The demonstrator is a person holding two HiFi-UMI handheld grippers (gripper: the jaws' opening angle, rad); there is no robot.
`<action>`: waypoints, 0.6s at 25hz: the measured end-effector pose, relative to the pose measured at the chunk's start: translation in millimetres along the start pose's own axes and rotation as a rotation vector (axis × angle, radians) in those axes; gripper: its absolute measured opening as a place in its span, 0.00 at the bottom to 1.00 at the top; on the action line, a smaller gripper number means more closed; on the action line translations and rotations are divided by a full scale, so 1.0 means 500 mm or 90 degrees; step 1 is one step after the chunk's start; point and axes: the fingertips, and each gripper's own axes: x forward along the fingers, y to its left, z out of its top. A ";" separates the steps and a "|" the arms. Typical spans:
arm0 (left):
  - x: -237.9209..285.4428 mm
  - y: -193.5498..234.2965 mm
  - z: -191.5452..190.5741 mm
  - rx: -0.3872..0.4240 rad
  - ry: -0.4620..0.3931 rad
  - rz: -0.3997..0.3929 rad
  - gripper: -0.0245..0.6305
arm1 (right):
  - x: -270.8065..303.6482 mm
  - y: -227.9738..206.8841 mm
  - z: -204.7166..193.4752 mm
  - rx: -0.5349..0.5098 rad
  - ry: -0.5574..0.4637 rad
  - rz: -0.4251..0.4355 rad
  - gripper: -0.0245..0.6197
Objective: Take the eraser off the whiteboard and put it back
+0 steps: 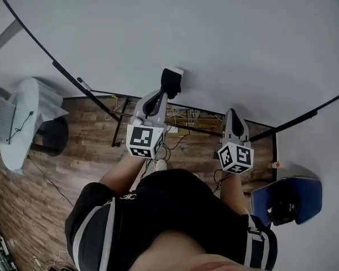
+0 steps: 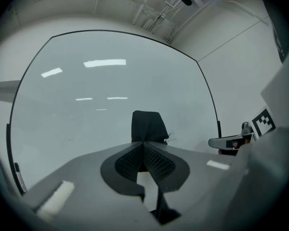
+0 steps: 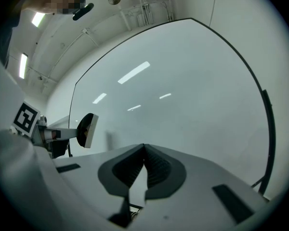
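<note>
A large whiteboard fills the space in front of me. My left gripper is shut on a black eraser and holds it up by the board's lower part. In the left gripper view the eraser sticks out just beyond the closed tips of the left gripper, with the whiteboard behind it. The right gripper view shows the eraser edge-on, its pale face turned to the whiteboard with a small gap between them. My right gripper is level beside it; its tips meet with nothing between them.
A round table with a laptop stands at the left on the wooden floor. A blue chair holding a dark object is at the right. Loose cables lie under the board's lower edge. A marker rests at the board's frame.
</note>
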 end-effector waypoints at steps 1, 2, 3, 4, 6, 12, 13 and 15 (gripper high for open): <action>0.009 -0.012 0.007 0.006 -0.005 -0.008 0.06 | -0.010 -0.011 0.000 0.001 -0.001 -0.009 0.05; 0.019 -0.023 0.013 0.012 -0.008 -0.014 0.06 | -0.019 -0.023 0.001 0.002 -0.001 -0.019 0.05; 0.028 -0.031 0.019 0.016 -0.011 -0.018 0.06 | -0.029 -0.035 0.001 0.003 -0.001 -0.028 0.05; 0.038 -0.039 0.025 0.020 -0.014 -0.021 0.06 | -0.040 -0.046 0.001 0.004 -0.001 -0.038 0.05; 0.055 -0.050 0.037 0.034 -0.022 -0.021 0.06 | -0.062 -0.069 0.003 0.006 -0.003 -0.058 0.05; 0.102 -0.056 0.056 0.077 -0.027 0.008 0.06 | -0.121 -0.133 0.003 0.010 -0.004 -0.112 0.05; 0.110 -0.057 0.055 0.081 -0.024 0.011 0.06 | -0.130 -0.142 0.003 0.012 -0.003 -0.120 0.05; 0.127 -0.060 0.047 0.089 -0.013 0.012 0.06 | -0.145 -0.159 0.003 0.013 -0.003 -0.134 0.05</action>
